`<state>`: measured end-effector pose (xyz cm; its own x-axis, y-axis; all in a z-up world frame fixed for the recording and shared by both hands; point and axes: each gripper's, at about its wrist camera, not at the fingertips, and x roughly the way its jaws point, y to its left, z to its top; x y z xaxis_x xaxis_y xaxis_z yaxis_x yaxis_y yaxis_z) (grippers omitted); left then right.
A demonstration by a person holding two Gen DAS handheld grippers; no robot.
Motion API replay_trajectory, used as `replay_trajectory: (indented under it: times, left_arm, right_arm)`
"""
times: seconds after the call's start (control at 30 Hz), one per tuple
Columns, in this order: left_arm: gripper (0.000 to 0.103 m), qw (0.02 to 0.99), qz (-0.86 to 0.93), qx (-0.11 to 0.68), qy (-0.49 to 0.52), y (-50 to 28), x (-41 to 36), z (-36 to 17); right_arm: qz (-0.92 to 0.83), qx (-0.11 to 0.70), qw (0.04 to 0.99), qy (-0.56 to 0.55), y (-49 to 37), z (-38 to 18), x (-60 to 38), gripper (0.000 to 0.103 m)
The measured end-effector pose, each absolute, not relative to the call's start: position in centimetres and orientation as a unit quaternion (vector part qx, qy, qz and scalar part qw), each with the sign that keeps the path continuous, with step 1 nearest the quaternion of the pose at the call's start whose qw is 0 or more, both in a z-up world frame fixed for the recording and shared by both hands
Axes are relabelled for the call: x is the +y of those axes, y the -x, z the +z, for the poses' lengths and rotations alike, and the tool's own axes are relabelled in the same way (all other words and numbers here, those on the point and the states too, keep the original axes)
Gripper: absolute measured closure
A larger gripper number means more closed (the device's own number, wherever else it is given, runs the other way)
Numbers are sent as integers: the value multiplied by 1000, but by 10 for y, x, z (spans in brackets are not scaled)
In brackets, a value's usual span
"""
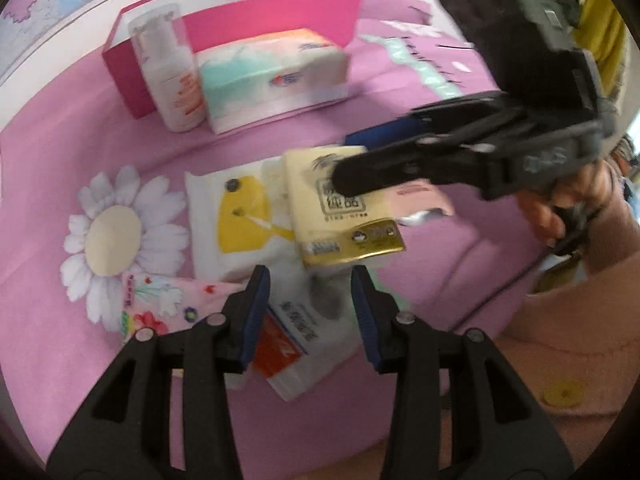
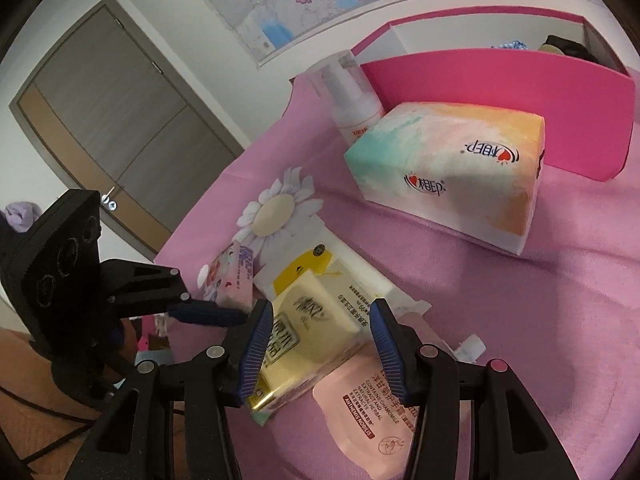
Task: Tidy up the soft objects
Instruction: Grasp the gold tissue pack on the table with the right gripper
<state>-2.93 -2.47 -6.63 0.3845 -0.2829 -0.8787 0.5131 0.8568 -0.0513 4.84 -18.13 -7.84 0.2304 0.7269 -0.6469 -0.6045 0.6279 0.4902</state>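
- Right hand-held gripper (image 2: 318,344): jaws spread, straddling the cream tissue pack (image 2: 308,332), which sits between the blue pads. No visible squeeze, so I read it as released and lining up a pinch across the pack's short width.
- That pack lies on top of the pile at about 6 o'clock in the right wrist view. It overlaps the white-and-yellow wipes pack (image 2: 340,276) and partly covers the pink hand-cream pouch (image 2: 368,412). Top of the stack, so it looks like the sensible first grab.
- Left hand-held gripper (image 1: 311,312): also released, nothing between the fingers. It hovers over a white pack with an orange label (image 1: 298,344) at 6 o'clock. Can't tell whether it touches.
- The floral pink pack (image 1: 160,304) lies at 8 o'clock in the left view, just beside the left finger.
- The pink box (image 1: 276,20) stands at 12 o'clock, its front flap folded down and inside open. Probably the destination, with the opening facing the pile.
- The large pastel tissue pack (image 1: 272,76) and white pump bottle (image 1: 172,76) stand right in front of the box, partly blocking the entry. The bottle is rigid, likely not part of the sort.
- Everything rests on a surface under a pink cloth (image 2: 520,320) with a daisy print.
- Risk: soft packs deform, and an off-centre pinch could drag the wipes pack underneath.
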Motion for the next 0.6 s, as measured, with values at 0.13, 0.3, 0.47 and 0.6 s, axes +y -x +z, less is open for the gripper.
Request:
replay_trajectory:
  times: [0.13, 0.3, 0.47, 0.6]
  left_arm:
    - [60, 829, -237, 499, -82, 16, -18, -64]
    - [60, 833, -197, 516, -36, -10, -4, -71]
    - [60, 829, -223, 512, 31, -17, 13, -66]
    - [60, 826, -254, 502, 27, -8, 3, -61]
  right_arm:
    - [420, 450, 785, -74, -49, -80, -187, 51]
    - [408, 449, 790, -84, -49, -78, -200, 51]
    - [406, 448, 791, -88, -52, -77, -203, 51]
    - [398, 445, 794, -111, -63, -78, -207, 51]
